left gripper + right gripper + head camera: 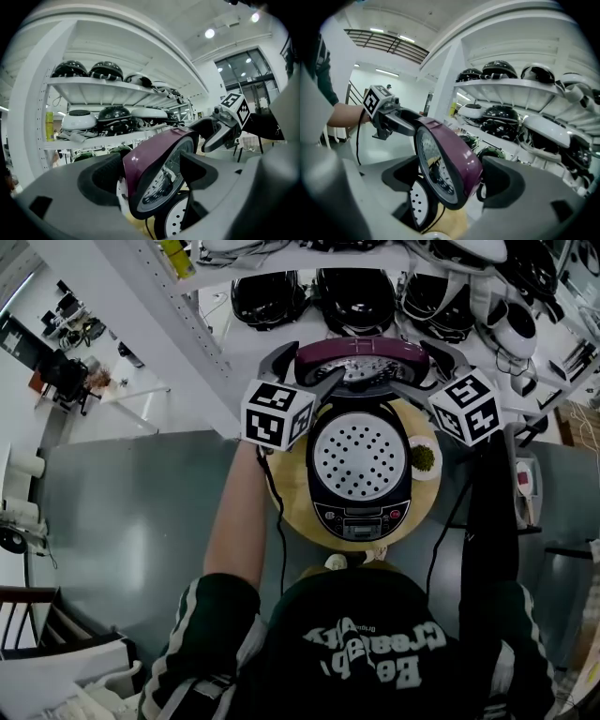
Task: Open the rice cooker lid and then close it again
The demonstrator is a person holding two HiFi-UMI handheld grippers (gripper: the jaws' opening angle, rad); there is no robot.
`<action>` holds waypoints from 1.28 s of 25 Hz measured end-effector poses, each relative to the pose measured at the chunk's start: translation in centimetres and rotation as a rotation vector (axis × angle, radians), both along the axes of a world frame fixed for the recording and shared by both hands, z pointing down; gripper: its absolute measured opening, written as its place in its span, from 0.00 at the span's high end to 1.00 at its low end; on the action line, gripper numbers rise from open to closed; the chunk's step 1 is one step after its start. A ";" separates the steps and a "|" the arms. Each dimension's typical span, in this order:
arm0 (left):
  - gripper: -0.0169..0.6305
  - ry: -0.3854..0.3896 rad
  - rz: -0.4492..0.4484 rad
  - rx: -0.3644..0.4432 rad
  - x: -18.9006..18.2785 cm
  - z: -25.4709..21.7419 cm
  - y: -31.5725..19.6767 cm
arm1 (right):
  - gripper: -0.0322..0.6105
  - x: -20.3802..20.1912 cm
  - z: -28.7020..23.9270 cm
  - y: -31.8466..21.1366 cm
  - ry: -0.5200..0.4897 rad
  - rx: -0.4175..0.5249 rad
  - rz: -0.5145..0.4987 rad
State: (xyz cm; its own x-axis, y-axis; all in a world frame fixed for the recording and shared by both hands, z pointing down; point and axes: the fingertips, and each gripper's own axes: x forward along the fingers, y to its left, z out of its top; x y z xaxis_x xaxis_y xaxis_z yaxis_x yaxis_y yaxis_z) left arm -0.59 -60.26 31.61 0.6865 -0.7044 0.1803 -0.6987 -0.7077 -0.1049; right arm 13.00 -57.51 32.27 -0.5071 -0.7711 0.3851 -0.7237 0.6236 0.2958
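The rice cooker [361, 512] stands on a round wooden board [291, 512]. Its purple lid [361, 357] is raised upright at the back, and a white perforated plate [358, 457] shows in the open body. My left gripper [305, 367] straddles the lid's left edge and my right gripper [427, 362] its right edge. In the left gripper view the lid [159, 159] sits between the widely spread jaws of the left gripper [150, 173]. In the right gripper view the lid [450, 159] likewise stands between the jaws of the right gripper [450, 180]. The pads do not appear to press on it.
A small dish of something green [424, 457] rests on the board, right of the cooker. White shelves [356, 292] behind hold several other rice cookers. The board lies on a grey table [141, 521]. Cables run from both grippers along the person's arms.
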 end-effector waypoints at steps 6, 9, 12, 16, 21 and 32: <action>0.38 0.040 0.030 -0.008 -0.5 0.5 3.3 | 0.26 -0.6 0.8 3.2 0.006 -0.002 0.030; 0.38 0.057 0.053 -0.015 -0.8 1.1 5.2 | 0.26 -0.9 1.5 5.0 0.008 -0.003 0.051; 0.38 0.062 0.078 -0.022 -1.0 1.9 7.3 | 0.26 -1.1 2.3 7.0 0.000 -0.014 0.072; 0.38 0.064 0.105 -0.036 -1.2 3.2 9.9 | 0.26 -1.4 3.7 9.4 -0.010 -0.034 0.084; 0.37 0.052 0.123 -0.081 -1.4 5.9 13.4 | 0.26 -1.7 6.6 12.9 0.002 -0.088 0.082; 0.36 0.031 0.078 -0.165 -0.7 11.0 18.4 | 0.27 -2.3 11.7 17.9 -0.049 -0.160 0.023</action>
